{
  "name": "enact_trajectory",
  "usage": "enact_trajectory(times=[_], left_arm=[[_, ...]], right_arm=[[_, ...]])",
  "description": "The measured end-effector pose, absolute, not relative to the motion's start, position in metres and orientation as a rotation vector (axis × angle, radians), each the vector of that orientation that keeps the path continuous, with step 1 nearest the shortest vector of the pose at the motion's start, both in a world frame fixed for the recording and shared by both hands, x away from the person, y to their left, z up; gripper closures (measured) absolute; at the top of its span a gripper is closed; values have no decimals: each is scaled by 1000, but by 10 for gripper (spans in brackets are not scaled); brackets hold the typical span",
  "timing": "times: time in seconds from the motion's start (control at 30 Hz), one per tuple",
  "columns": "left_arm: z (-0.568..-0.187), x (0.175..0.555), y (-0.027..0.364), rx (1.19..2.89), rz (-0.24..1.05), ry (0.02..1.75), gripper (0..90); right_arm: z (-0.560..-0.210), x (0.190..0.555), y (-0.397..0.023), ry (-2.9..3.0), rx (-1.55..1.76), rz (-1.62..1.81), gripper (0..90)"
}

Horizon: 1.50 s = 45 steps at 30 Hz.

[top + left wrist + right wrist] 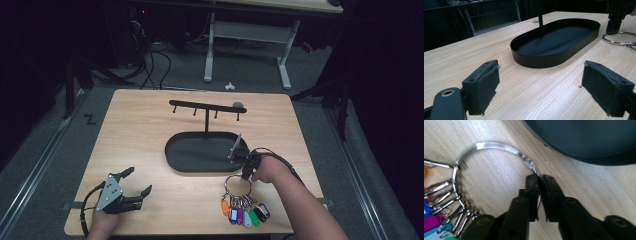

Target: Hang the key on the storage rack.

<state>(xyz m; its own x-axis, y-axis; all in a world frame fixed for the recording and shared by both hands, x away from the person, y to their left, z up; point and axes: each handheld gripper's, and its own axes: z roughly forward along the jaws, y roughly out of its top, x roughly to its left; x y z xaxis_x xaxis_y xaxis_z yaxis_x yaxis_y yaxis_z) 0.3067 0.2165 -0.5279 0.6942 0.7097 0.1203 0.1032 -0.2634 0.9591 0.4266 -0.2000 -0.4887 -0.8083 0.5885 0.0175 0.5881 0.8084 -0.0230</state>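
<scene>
The right gripper (539, 178) has its two black jaws pressed together on the thin wire of the key ring (499, 146), pinching it at the side of the loop nearest the tray. In the right gripper view the padded jaw faces meet on the metal with almost no gap. From the high view, this gripper (246, 175) points down at the tabletop (140, 130) near its front right corner, just off the tray's right end.

The key ring (238, 185) is a large round hoop of bright, smooth steel lying flat on the wood. The bunch as a whole runs from the hoop toward the front edge of the tabletop, with the key tags (246, 214) fanned out at that end. The tags are small rounded plastic labels in orange, blue, purple, white and green, each hung on its own little metal clip.

Beyond the ring sits the tray (202, 152), a shallow matte black oval with a low upright wall, its long axis running left to right across the tabletop. A slim black post rises from it and carries a hook bar (207, 106).

The left gripper (137, 182) rests near the front left corner, jaws spread wide with nothing between the dark, felt-like pads (486, 80). The tabletop is pale wood with a fine straight grain.
</scene>
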Motion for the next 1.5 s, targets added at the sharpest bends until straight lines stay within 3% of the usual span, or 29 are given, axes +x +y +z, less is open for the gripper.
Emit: enact_trajectory(times=[0.77,1.5], left_arm=[[-528,306,217,1765,667,646,150],[-528,306,217,1762,668,644,150]], right_arm=[[-486,420,-201,-3018,-956,-1,871],[-373,395,-215,-3056,-1027,-215,877]])
